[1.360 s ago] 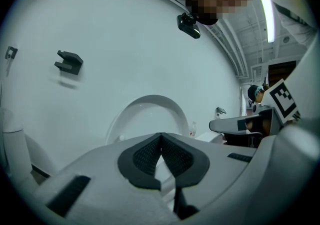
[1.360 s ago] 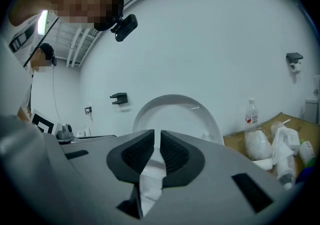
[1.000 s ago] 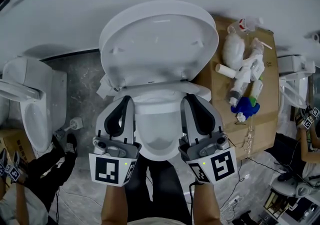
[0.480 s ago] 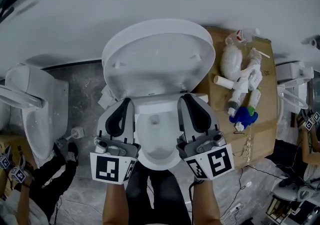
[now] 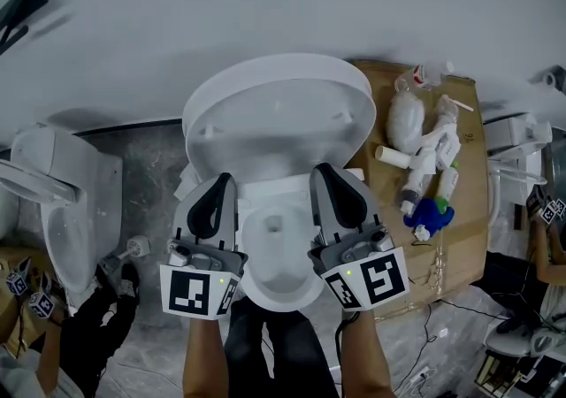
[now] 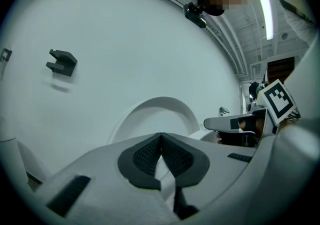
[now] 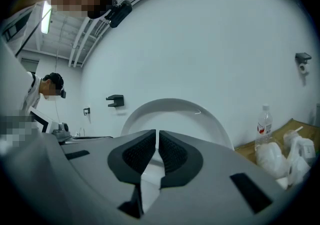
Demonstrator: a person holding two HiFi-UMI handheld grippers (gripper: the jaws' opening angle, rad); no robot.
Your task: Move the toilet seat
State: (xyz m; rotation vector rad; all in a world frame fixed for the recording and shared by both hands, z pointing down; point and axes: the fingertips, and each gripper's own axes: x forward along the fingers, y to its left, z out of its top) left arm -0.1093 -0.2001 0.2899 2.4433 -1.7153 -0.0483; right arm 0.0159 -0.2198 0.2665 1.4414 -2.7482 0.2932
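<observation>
Two clenched, empty tools: left gripper, right gripper. Expect the toilet seat rigid, slick (hinged, upright); you'd pinch its top rim.

Even, cool light fell from a ceiling strip lamp above and right of the left jaws; both gripper views bent into black corners, soft shadows beneath the jaws

A grey marbled floor carries a white toilet at centre and a second toilet at left. On the right, a brown cardboard surface holds white bottles, a clear bottle, a white bag and a blue object.
</observation>
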